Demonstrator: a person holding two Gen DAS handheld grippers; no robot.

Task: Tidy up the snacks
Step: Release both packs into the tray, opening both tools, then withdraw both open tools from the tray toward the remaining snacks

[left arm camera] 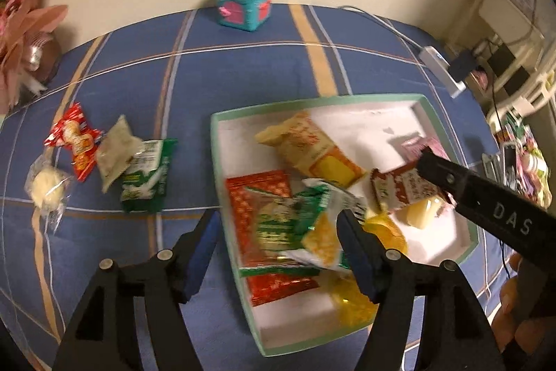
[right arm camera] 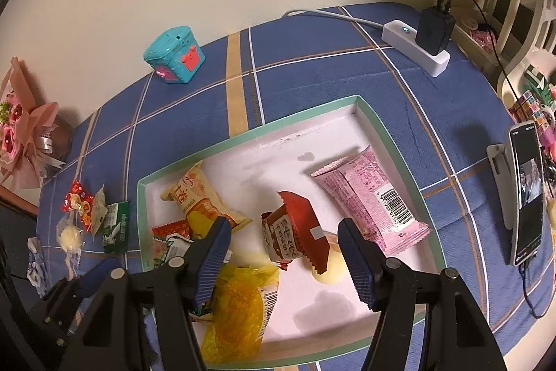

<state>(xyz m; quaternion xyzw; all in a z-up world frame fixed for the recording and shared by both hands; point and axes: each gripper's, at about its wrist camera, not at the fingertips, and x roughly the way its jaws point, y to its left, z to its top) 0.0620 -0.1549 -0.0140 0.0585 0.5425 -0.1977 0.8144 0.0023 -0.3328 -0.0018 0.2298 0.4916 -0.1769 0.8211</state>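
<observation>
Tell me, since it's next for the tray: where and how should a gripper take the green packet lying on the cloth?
Judging by its pose, take the green packet across its narrow width near the middle, coming down from above. It lies flat on the tablecloth, long axis running away from the camera. A pale packet overlaps its upper left corner, so approach from the tray side, where the cloth is bare.

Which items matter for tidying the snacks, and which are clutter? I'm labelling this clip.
Job:
green-rimmed white cardboard tray
pink barcoded wrapper
red-white candy wrapper
green snack packet

Lying about:
teal plastic toy box
white power strip
black-screened smartphone
</observation>
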